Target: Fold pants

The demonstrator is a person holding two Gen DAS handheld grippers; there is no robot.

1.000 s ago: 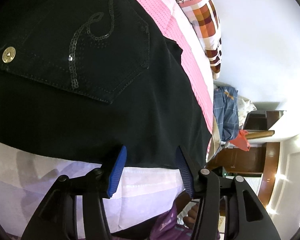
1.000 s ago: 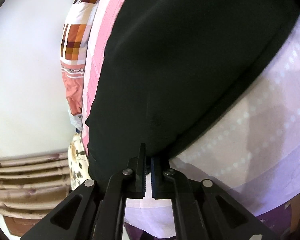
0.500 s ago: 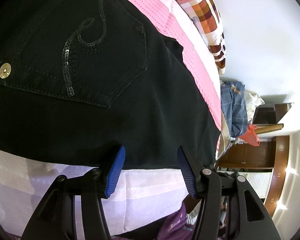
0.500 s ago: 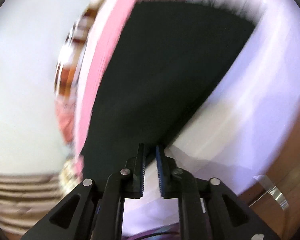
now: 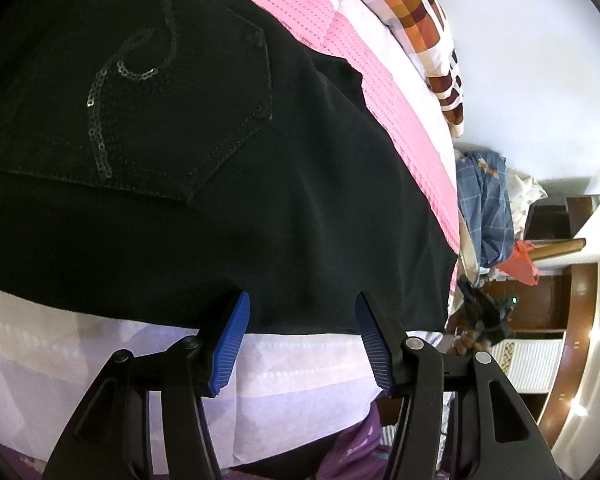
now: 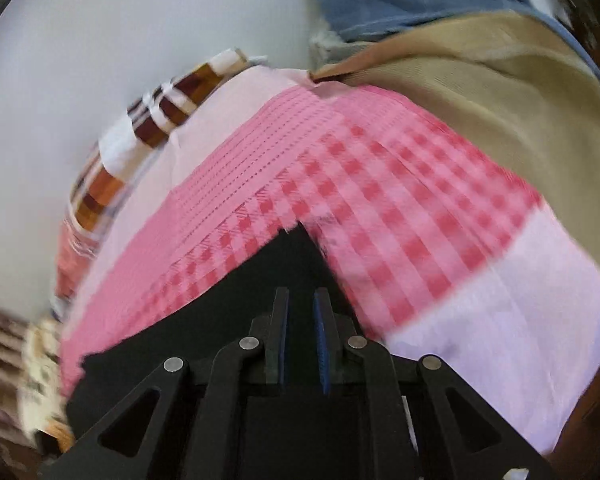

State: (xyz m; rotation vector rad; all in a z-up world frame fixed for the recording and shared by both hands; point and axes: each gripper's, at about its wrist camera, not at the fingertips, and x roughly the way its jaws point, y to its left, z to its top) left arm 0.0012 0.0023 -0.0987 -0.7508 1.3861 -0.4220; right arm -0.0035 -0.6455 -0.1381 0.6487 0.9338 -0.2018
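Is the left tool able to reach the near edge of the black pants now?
Probably yes. The left tool is open, and the pants' near edge lies just ahead of its fingertips on the bed sheet, with nothing in between.

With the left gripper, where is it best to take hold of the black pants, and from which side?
Probably the near edge of the black pants, which lies flat on the pale sheet right in front of the open left gripper. Come from the sheet side, low and level, so one finger slides under the edge and the other closes on top.

Pink bedsheet, checked pillow — blue clothes beyond.
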